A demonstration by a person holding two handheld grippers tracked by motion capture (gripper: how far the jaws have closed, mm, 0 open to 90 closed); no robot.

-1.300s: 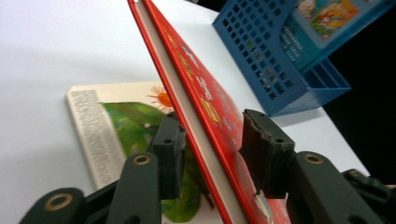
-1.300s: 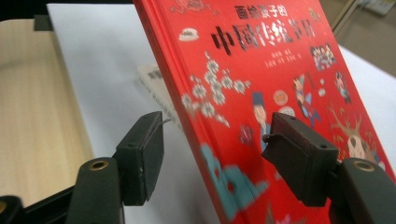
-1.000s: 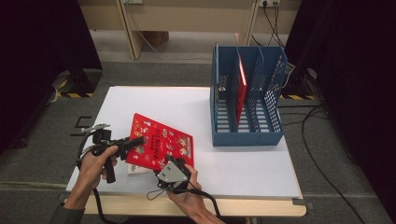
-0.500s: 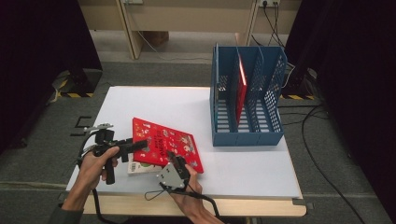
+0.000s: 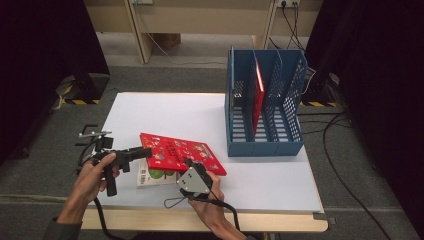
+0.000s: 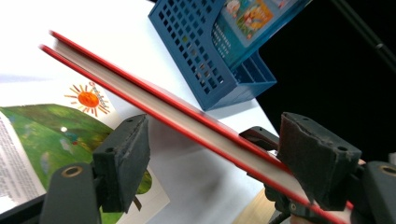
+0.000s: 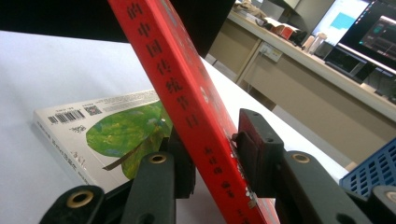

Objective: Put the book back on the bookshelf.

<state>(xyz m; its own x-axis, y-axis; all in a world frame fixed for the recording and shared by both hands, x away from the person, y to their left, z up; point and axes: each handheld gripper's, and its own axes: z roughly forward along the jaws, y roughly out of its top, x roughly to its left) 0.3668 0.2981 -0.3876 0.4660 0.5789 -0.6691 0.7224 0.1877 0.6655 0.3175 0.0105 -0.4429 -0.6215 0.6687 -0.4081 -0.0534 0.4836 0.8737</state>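
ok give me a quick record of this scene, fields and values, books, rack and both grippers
held book: red book, lifted at a slant over the table
right gripper: jaws have just been closing, now clamped on the red book's spine edge
left gripper: jaws have just been opening, open either side of the red book
underneath: white and green book, flat
rack: blue file rack, another red book upright inside

red book (image 7: pixel 187 107) spine, between the right gripper (image 7: pixel 212 154) pads: yellow Chinese characters, 的中国传统节日 | white book (image 7: pixel 107 126) lying left of that gripper: barcode and QR code on its cover, digits too small to read | white book page, left gripper view: small print, unreadable
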